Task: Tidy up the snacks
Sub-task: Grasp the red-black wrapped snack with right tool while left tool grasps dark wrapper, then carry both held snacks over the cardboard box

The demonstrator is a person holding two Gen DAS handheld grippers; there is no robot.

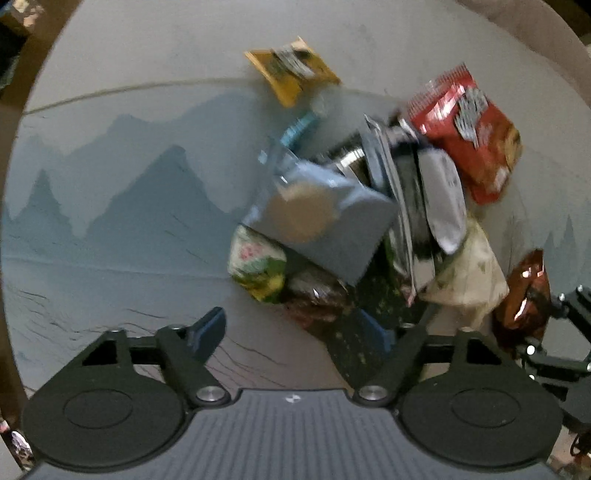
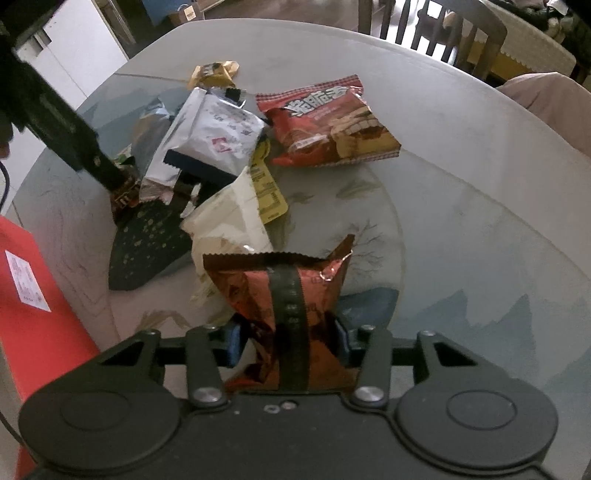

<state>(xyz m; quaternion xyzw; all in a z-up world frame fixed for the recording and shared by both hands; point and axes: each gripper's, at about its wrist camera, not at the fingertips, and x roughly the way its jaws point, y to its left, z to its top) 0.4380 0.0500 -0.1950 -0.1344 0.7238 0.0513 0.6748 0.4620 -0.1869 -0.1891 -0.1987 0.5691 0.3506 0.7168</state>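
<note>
Round and glass-topped, the counter (image 2: pixel 461 155) carried a printed mountain scene, with dining chairs (image 2: pixel 439 33) behind it and a red box (image 2: pixel 33 295) at its edge, off to the left of the right fingers. Most of the snacks lay in one loose heap ahead of both grippers, so by my reading the sorting had barely begun. The right gripper (image 2: pixel 288 347) had its fingers pinched on a copper-red foil packet (image 2: pixel 280 295), which stood up between them, apparently lifted clear of the heap. Beyond those fingers lay a cream pouch (image 2: pixel 229 218), a white packet (image 2: pixel 214 133) and a dark speckled bag (image 2: pixel 147 243), overlapping; a red wafer bag (image 2: pixel 328 122) sat ahead and slightly right, apart from the rest, and a small gold packet (image 2: pixel 214 74) lay farthest off. The left gripper (image 1: pixel 306 332) hovered with its fingers spread wide and nothing between them, its right finger just over the near edge of the pile, where a green packet (image 1: pixel 258 266) and a blurred grey-blue bag (image 1: pixel 325 221) showed. No finished group or container holding snacks was visible; nearly every packet looked unsorted.
</note>
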